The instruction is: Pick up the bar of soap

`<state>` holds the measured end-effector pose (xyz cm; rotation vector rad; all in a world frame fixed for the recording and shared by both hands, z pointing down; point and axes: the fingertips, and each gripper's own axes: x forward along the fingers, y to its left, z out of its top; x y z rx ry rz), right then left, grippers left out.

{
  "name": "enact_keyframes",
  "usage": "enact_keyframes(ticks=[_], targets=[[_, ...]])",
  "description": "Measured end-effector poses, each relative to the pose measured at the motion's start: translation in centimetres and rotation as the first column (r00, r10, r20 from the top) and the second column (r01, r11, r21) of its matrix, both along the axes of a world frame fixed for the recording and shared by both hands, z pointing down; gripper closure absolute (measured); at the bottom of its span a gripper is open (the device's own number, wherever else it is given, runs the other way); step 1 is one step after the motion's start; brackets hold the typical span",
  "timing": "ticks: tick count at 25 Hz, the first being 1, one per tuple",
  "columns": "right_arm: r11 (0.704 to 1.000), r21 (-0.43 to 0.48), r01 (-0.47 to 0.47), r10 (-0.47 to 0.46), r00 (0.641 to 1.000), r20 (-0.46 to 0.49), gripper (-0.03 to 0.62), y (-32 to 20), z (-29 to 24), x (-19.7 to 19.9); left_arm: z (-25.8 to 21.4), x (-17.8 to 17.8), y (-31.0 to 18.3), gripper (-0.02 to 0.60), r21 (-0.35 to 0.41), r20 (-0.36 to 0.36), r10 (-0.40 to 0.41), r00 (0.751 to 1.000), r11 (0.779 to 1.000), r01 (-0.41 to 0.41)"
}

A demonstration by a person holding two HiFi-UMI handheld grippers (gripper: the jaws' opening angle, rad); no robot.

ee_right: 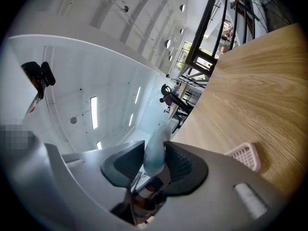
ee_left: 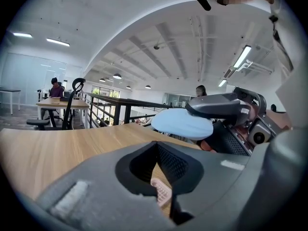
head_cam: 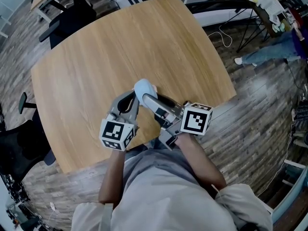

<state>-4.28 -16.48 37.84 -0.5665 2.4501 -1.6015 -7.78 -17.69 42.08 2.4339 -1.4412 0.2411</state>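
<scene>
Right gripper view: right tool [ee_right: 155,163] is clamped on the pale blue bar of soap [ee_right: 156,146]. Pads press both broad faces, and the bar stands edge-up w/ a good part poking past the pads. Head view puts the soap in the air over the near part of the worktop [head_cam: 96,61], clear of the wood. Left tool [ee_left: 157,144] has its tips together w/ nothing betw. them. It sits just beside the right one, soap up at its right.

Doing the lift well, imo: steady squeeze, no harder, since the soap is rounded & prob. slick and could squirt out. Wrist level, no twist. Left tool close by as backup.

Container: pink slotted soap dish [ee_right: 244,155] on the worktop below the tools. The part that shows looks empty. No other container seen.
</scene>
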Motion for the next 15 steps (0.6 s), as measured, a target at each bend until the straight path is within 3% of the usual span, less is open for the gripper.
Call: enact_keyframes(ticks=[5, 15], targets=[[0.999, 0.041, 0.007, -0.007, 1.0, 0.0, 0.457, -0.5, -1.5, -0.3, -1.6, 0.1, -0.6, 0.581, 0.041, -0.002, -0.01, 1.0, 0.999, 0.01], [0.998, 0.059, 0.009, -0.015, 0.995, 0.094, 0.457, -0.9, -4.9, -0.6, -4.7, 0.0, -1.5, 0.581, 0.098, -0.025, -0.018, 1.0, 0.995, 0.021]])
